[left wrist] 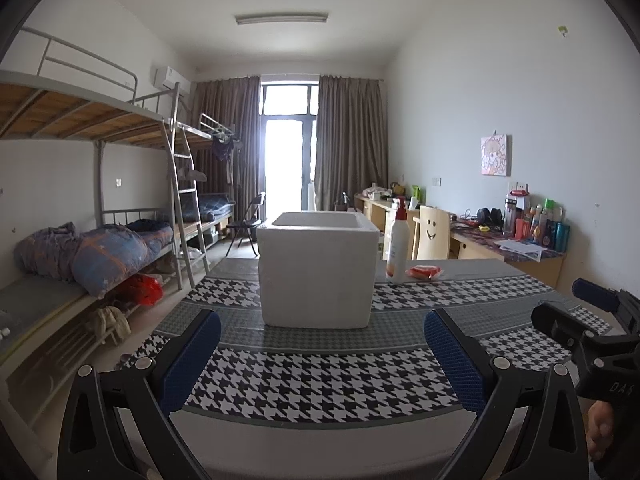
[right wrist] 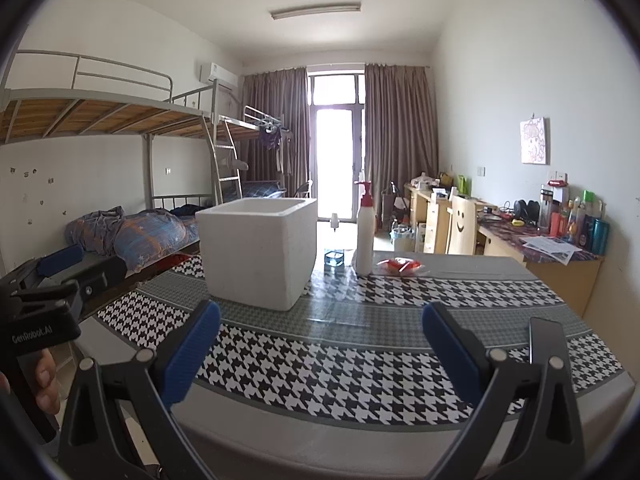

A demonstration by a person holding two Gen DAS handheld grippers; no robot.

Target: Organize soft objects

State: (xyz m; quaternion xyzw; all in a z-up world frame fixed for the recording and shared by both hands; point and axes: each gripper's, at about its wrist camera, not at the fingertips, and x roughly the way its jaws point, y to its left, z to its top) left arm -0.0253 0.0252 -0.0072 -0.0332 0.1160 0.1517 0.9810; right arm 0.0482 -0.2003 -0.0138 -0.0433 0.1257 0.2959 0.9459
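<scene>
Left wrist view, we hold our left gripper (left wrist: 322, 350) spread wide before the foam box (left wrist: 318, 268), right gripper (right wrist: 320, 344) likewise spread, bottle (right wrist: 365, 232) and red packet (right wrist: 400, 266) behind on the tablecloth (right wrist: 360, 368).

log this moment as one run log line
phase: pre-grasp | left hand-held gripper: open | right hand-held gripper: open | foam box: on table | red packet: untouched

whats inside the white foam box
Only the rim and a strip of the far inner wall of the foam box show. Both cameras sit too low, so its walls hide the floor and any contents.
</scene>
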